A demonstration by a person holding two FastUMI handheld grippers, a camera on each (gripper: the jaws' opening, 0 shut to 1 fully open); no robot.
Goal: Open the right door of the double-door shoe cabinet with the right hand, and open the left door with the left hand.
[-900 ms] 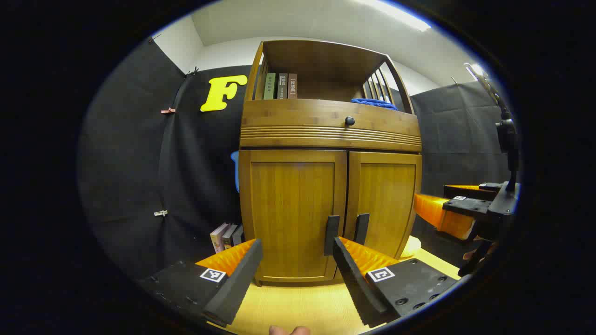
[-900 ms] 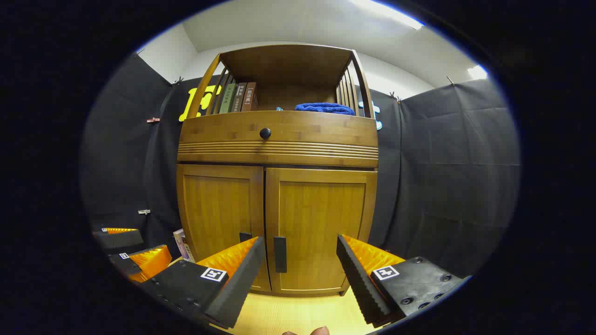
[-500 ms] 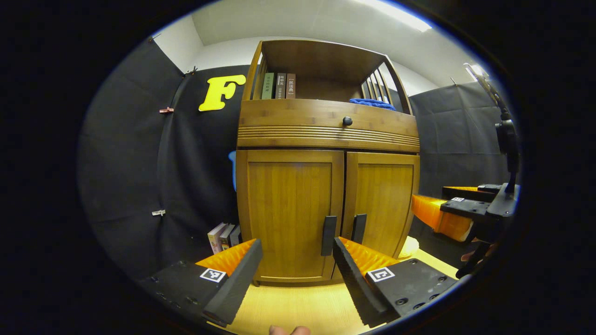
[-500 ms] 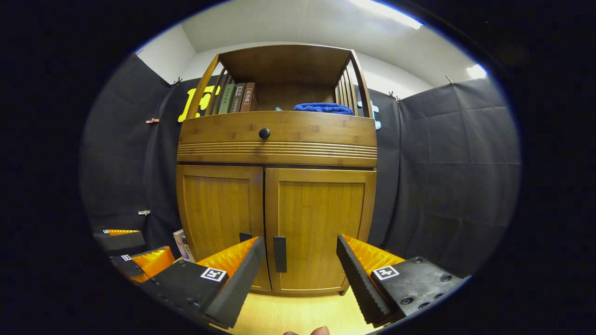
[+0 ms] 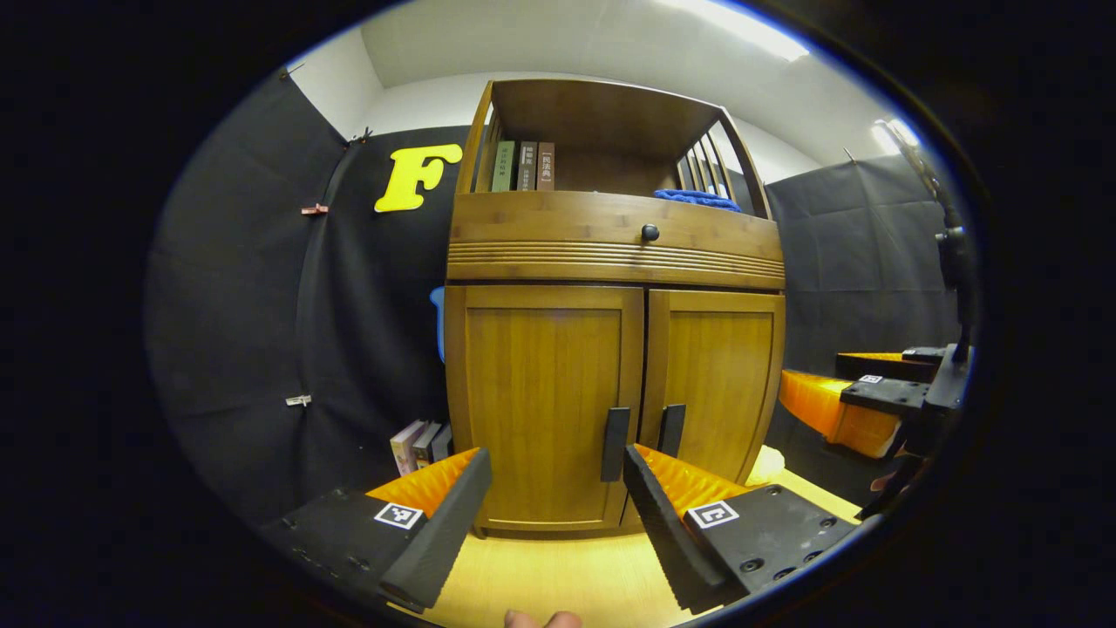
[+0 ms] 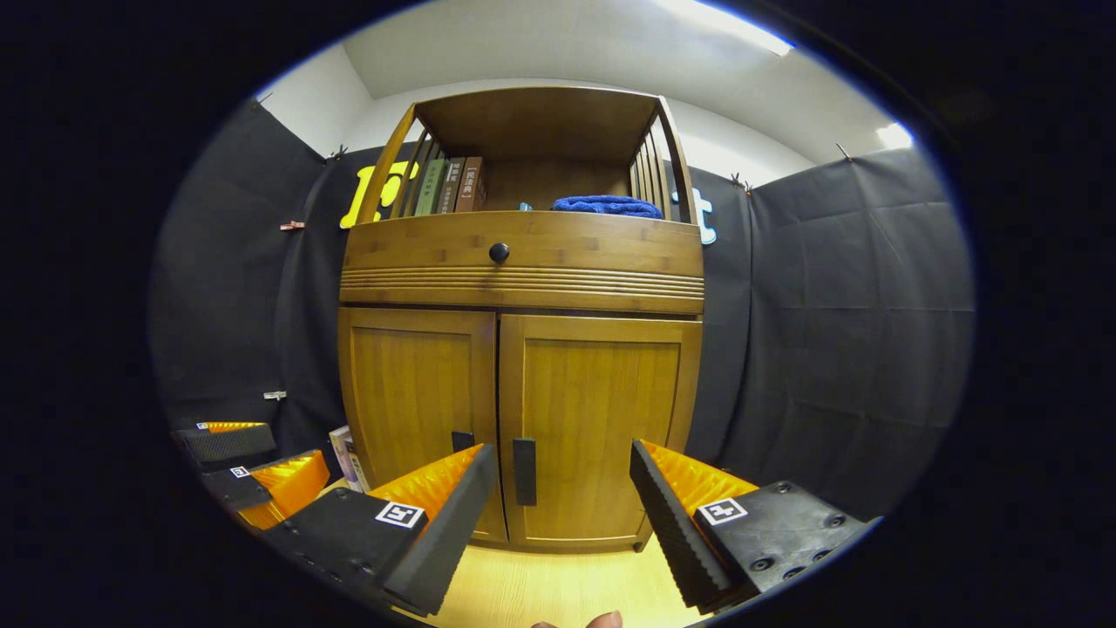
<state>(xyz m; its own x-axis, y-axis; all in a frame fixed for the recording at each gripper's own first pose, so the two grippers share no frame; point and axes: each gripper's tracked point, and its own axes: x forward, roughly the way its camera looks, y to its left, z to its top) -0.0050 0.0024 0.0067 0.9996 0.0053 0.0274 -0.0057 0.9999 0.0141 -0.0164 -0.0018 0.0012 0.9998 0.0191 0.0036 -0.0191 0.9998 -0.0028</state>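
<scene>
- Doors on the cabinet [image 6: 523,279] are both closed; it stands ahead on the floor.
- Right gripper [image 6: 558,510] is spread wide, holding nothing; slide it squarely over the right door handle [image 6: 524,472] before pinching.
- Left gripper [image 5: 554,515], likewise released, waits near the left door handle [image 5: 615,444].

Light source: a ceiling strip light [image 5: 741,22] at upper right in both views, blown out to white.
Brightness: the wooden cabinet [image 5: 540,392] is evenly and warmly lit; the black cloth walls stay dim.
Glare: a second bright spot [image 6: 894,135] at the right edge.
Shadows: soft, dark inside the top shelf [image 6: 540,122].
Distortion: strong fisheye; cabinet sides bow outward.
Focus: sharp at centre, softer toward the rim.
</scene>
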